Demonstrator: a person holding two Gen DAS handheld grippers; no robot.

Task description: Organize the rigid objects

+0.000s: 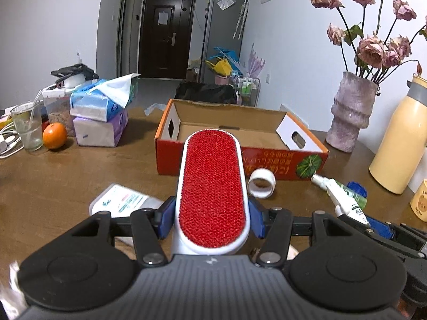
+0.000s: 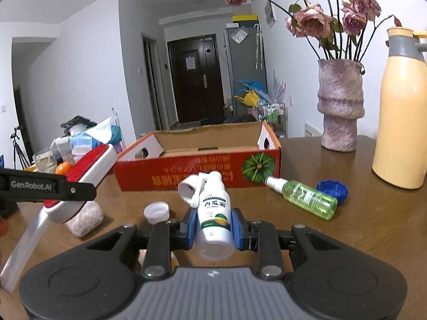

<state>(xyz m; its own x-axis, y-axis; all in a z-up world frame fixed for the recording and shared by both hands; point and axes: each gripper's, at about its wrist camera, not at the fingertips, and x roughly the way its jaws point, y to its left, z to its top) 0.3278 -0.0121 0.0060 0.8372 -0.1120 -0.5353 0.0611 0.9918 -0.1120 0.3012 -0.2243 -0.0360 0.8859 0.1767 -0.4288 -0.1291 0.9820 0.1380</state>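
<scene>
My left gripper (image 1: 210,217) is shut on a white lint brush with a red bristle face (image 1: 212,194), held above the wooden table and pointing at the open red cardboard box (image 1: 240,160). My right gripper (image 2: 212,225) is shut on a white spray bottle (image 2: 213,213) with a folded nozzle, also lifted in front of the red cardboard box (image 2: 197,176). From the right wrist view the lint brush (image 2: 88,170) and the left gripper's arm show at the left. The box looks empty inside.
On the table lie a white tape ring (image 1: 261,182), a green spray bottle (image 2: 304,196), a blue cap (image 2: 332,189), a white cap (image 2: 156,212) and a clear container (image 2: 84,220). A vase of roses (image 2: 340,106), a yellow thermos (image 2: 400,112), tissue packs (image 1: 98,122), a glass (image 1: 26,128) and an orange (image 1: 54,135) stand around.
</scene>
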